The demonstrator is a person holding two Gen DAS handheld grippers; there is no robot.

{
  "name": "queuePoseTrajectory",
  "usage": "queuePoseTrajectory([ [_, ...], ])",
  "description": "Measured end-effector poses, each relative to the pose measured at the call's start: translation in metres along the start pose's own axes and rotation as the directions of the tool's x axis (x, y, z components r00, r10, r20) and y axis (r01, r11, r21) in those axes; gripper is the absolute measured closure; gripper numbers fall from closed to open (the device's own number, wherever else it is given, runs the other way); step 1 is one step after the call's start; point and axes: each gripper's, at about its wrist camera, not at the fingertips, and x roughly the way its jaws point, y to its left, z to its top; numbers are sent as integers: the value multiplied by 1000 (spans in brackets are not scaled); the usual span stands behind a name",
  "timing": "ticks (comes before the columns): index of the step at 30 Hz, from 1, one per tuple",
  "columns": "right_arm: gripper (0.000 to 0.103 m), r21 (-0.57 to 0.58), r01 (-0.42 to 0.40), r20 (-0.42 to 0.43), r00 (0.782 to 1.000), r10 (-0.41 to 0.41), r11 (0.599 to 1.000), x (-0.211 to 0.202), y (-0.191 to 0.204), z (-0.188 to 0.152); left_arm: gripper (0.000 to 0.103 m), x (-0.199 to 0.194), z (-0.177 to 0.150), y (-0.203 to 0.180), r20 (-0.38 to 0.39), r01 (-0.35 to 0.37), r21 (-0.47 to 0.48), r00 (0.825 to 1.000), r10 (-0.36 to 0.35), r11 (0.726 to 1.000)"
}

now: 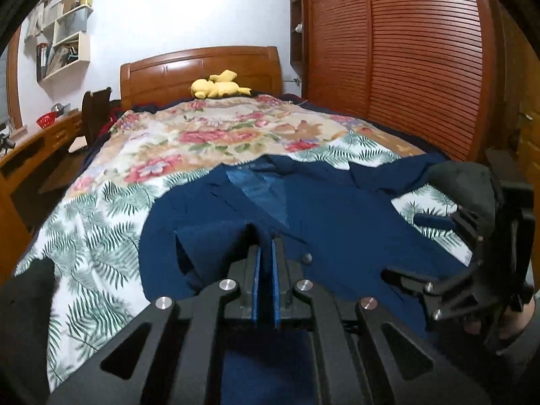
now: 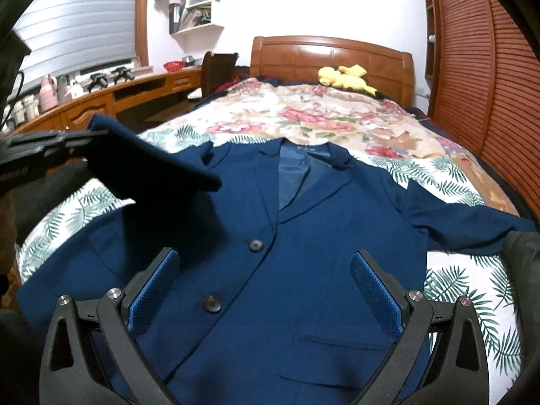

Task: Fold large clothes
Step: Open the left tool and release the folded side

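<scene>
Left hand-held gripper clamped on navy blazer sleeve, right open, over floral bedspread.

home bedroom. wooden bed with carved headboard, floral bedspread, yellow plush toy. louvred wooden wardrobe alongside. built-in wooden desk, wall shelves with books, window blinds.

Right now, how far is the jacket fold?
Done: navy jacket lies spread face up on the bed. In hand: left claw is shut on its sleeve, carried over the chest. Left: far sleeve lies out flat; right claw is open and empty.
</scene>
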Motion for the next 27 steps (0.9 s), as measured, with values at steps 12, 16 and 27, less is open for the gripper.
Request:
queuePoseTrajectory([
  [12,0,-1,-5,-53,999,5,1000,19,6,-14,66,-33,-37,23,39,-13,-57,999,16,998],
  [16,0,-25,-50,-63,997,49,998,26,24,-15,66,-41,-52,36,24,-77,-63,997,79,995],
  [27,14,-119,-290,-113,954,278,949,43,101,-16,66,-58,-80,74,-17,-141,-124,990,140,982],
])
